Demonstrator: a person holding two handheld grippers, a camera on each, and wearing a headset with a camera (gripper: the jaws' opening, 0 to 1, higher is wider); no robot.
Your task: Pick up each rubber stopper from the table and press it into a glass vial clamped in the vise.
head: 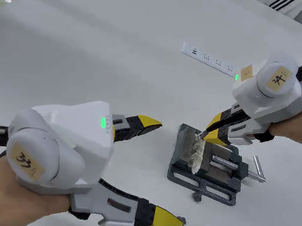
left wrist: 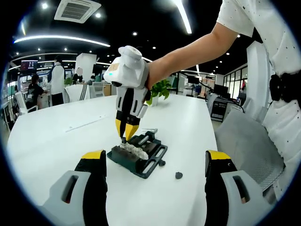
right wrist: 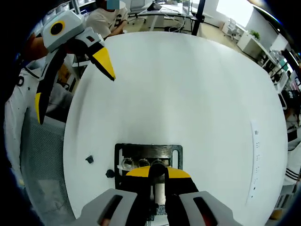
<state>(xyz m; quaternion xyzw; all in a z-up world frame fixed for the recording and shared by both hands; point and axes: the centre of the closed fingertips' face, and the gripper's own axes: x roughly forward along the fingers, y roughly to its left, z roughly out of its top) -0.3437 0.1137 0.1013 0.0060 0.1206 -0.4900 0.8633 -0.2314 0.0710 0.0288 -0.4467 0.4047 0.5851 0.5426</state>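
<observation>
Black rubber stopper [right wrist: 158, 165] is clenched by the right gripper [right wrist: 158, 171] over the glass vials [right wrist: 127, 163] clamped in the vise [right wrist: 177, 149]. The left gripper [left wrist: 155, 155] is held wide open; a second stopper [left wrist: 178, 175] is seen on the counter [left wrist: 56, 127].

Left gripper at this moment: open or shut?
Open. In its own view the left gripper has its two yellow-tipped jaws standing wide apart and gripping nothing; the head view shows the same spread.

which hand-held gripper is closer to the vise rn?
Right. The right hand-held gripper has its tips at the top of the vise, pinching a dark stopper beside the vials. The left hand-held gripper hangs open off to the side, clear of it.
</observation>
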